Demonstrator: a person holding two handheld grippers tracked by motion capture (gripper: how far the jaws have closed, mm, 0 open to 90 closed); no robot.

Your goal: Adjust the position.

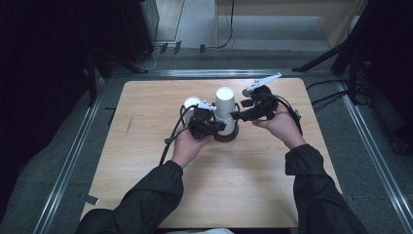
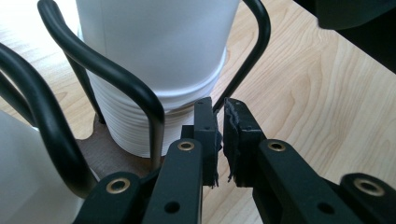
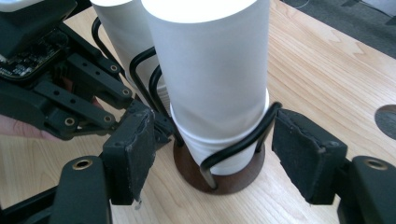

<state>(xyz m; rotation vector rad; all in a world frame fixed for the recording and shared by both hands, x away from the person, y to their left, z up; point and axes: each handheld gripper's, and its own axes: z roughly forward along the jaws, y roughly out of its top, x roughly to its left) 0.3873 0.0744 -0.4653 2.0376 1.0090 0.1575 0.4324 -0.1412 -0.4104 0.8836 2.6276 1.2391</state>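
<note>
A tall stack of white paper cups [image 1: 225, 105] stands upright in a black wire holder [image 3: 233, 144] on a round brown base [image 3: 219, 179], mid-table. My left gripper [image 2: 219, 112] comes in low from the left, its pads pinched together on a thin wire of the holder [image 2: 243, 65] just above the base. My right gripper [image 3: 212, 119] reaches in from the right and is open. Its two pads [image 3: 130, 149] stand either side of the lower cups and the wire loop without pressing on them. The left gripper's body [image 3: 70, 102] is at the left of the right gripper view.
A second white cup [image 1: 192, 103] stands just left of the holder, close behind my left gripper. A small dark round patch [image 3: 387, 121] lies on the wooden table [image 1: 219, 195] to the right of the holder. Dark floor and stands surround the table.
</note>
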